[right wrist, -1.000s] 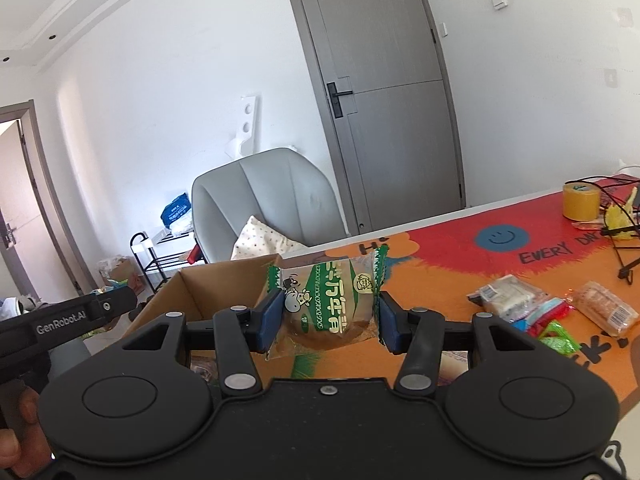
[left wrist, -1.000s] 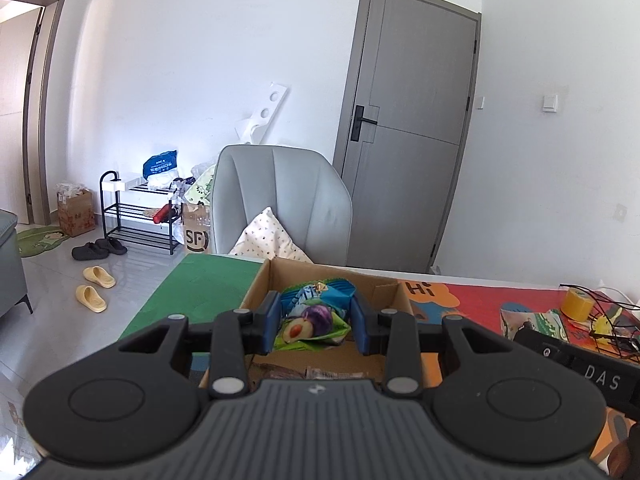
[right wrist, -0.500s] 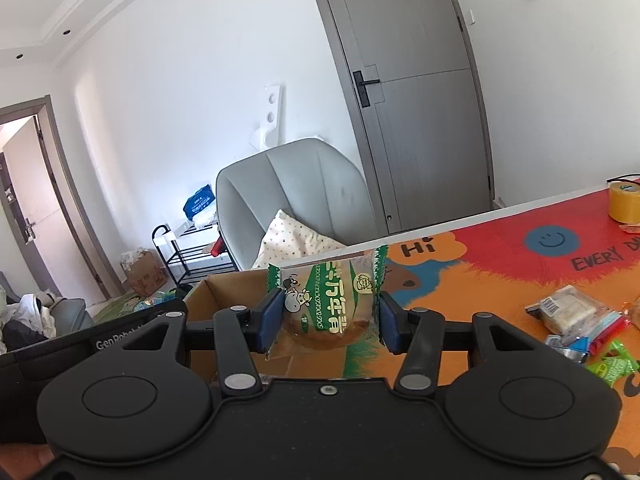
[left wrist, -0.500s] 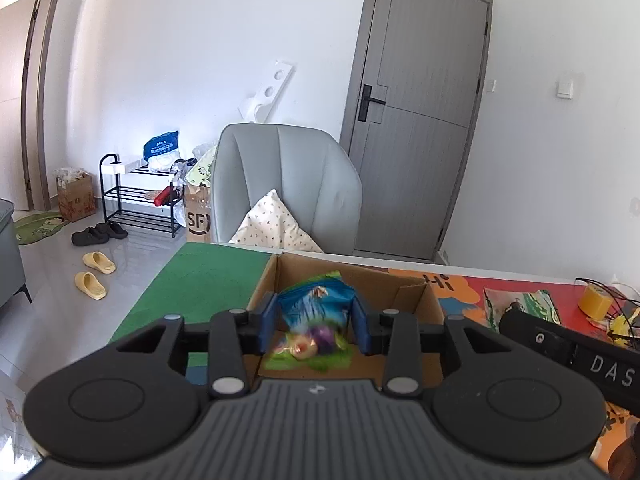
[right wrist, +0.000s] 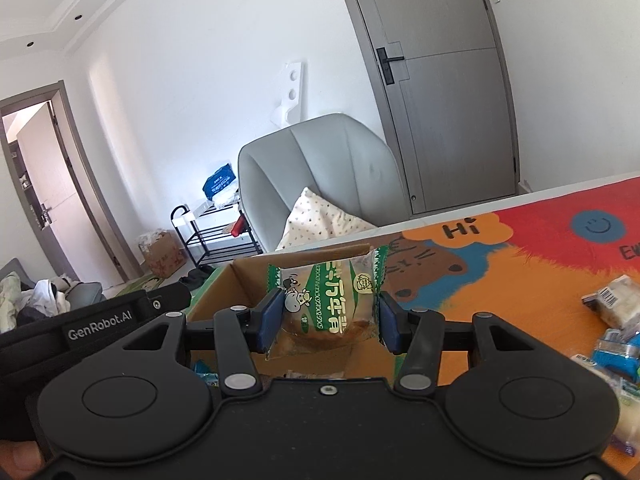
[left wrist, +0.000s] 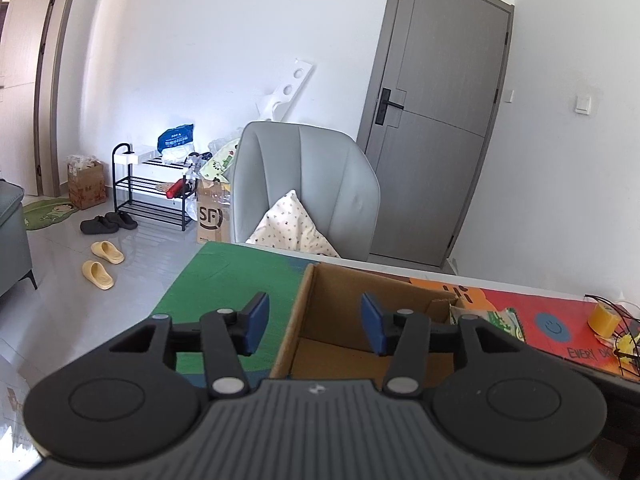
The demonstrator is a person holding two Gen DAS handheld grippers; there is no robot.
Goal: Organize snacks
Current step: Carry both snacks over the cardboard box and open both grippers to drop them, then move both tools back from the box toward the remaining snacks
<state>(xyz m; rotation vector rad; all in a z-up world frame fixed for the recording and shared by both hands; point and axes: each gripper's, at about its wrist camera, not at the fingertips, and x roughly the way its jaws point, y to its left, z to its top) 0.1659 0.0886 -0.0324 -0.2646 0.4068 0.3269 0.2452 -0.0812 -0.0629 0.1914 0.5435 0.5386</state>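
An open cardboard box [left wrist: 316, 312] stands on the colourful table mat [left wrist: 532, 308]. My left gripper [left wrist: 314, 324] hovers over the box's left wall, its jaws opening with nothing between the blue pads [left wrist: 256, 320]. In the right wrist view my right gripper [right wrist: 326, 320] is shut on a green-and-clear bun packet [right wrist: 330, 300], held just in front of the same box [right wrist: 224, 292]. The left gripper's black body [right wrist: 120, 316] shows at the left there. Small snack packets [right wrist: 208, 376] lie inside the box, partly hidden.
Several wrapped snacks [right wrist: 616, 308] lie on the mat at the right. A yellow tape roll [left wrist: 602, 316] and a black wire basket [left wrist: 624, 332] sit at the far right. A grey chair [left wrist: 304, 188] with a pillow stands behind the table, a shoe rack [left wrist: 152, 196] beyond.
The left gripper opened and let go of the blue-and-green snack bag, which is now out of sight, and shifted left over the box wall. The right gripper carried the bun packet left toward the box.
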